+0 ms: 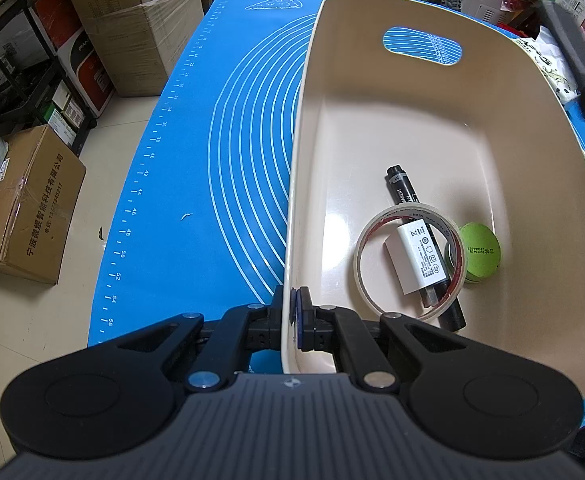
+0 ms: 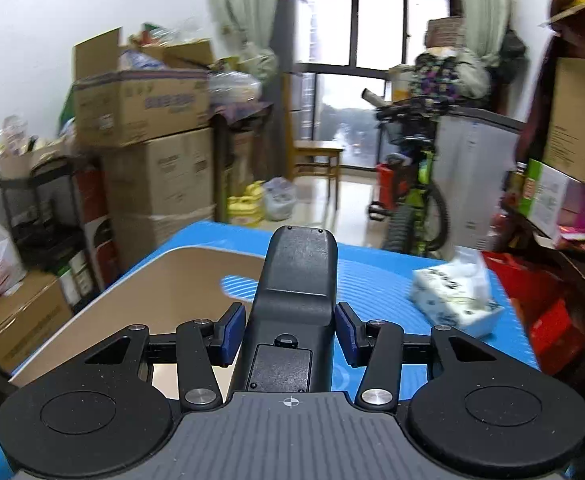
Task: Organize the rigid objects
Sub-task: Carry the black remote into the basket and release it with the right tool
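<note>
A cream plastic basket (image 1: pixel 296 152) stands on the blue mat (image 1: pixel 212 160). My left gripper (image 1: pixel 292 304) is shut on its near left rim, one pad inside the wall and one outside. Inside lie a black marker (image 1: pixel 402 188), a clear tape roll (image 1: pixel 362 248), a white charger (image 1: pixel 422 256) and a green ball (image 1: pixel 482 252). My right gripper (image 2: pixel 290 332) holds a long dark grey remote-like device (image 2: pixel 296 272) between its blue pads, raised above the basket (image 2: pixel 172 292) and pointing away from me. The same device (image 1: pixel 572 48) shows at the basket's far right in the left wrist view.
A tissue pack (image 2: pixel 456 296) lies on the mat to the right of the basket. Stacked cardboard boxes (image 2: pixel 152 136) and a black shelf (image 1: pixel 24 80) stand left of the table. A bicycle (image 2: pixel 416 200) and a red crate (image 2: pixel 548 304) are beyond and to the right.
</note>
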The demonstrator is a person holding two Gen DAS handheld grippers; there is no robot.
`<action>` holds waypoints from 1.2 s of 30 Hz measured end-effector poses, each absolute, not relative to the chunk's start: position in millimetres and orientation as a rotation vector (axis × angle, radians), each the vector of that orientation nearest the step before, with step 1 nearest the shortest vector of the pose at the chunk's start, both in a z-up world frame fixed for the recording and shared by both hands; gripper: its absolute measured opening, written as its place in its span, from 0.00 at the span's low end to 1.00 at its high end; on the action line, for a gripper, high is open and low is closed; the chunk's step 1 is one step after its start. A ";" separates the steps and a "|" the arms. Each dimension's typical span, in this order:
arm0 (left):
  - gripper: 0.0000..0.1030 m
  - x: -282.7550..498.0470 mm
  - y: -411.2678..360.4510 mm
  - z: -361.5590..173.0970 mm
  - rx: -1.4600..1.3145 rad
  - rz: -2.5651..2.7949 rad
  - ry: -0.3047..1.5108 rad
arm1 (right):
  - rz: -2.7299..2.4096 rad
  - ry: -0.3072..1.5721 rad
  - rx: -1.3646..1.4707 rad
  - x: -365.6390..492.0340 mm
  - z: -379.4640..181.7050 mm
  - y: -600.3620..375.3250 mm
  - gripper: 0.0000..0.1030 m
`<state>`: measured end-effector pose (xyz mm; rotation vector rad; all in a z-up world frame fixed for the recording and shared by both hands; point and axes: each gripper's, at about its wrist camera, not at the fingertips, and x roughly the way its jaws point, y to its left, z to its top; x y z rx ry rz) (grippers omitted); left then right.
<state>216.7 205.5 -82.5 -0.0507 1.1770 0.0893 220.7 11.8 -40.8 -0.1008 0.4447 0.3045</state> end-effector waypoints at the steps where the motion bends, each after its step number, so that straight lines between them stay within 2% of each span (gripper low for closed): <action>1: 0.06 216.9 205.6 -82.4 -0.051 0.089 1.177 | 0.322 0.454 -0.113 221.6 -41.9 18.9 0.53; 8: 0.05 216.6 205.4 -82.7 -0.051 0.090 1.177 | 0.405 0.546 -0.201 221.4 -57.5 60.6 0.52; 26: 0.05 215.7 202.5 -83.5 -0.047 0.091 1.175 | 0.429 0.962 -0.285 253.8 -99.3 87.1 0.53; 29: 0.05 215.4 202.3 -83.2 -0.047 0.091 1.175 | 0.438 0.969 -0.273 254.0 -98.2 86.7 0.53; 33: 0.06 215.5 202.2 -82.7 -0.047 0.091 1.176 | 0.455 0.937 -0.224 250.7 -91.9 79.3 0.60; 36: 0.06 215.6 202.4 -82.4 -0.048 0.091 1.176 | 0.475 0.876 -0.223 241.1 -84.0 71.8 0.61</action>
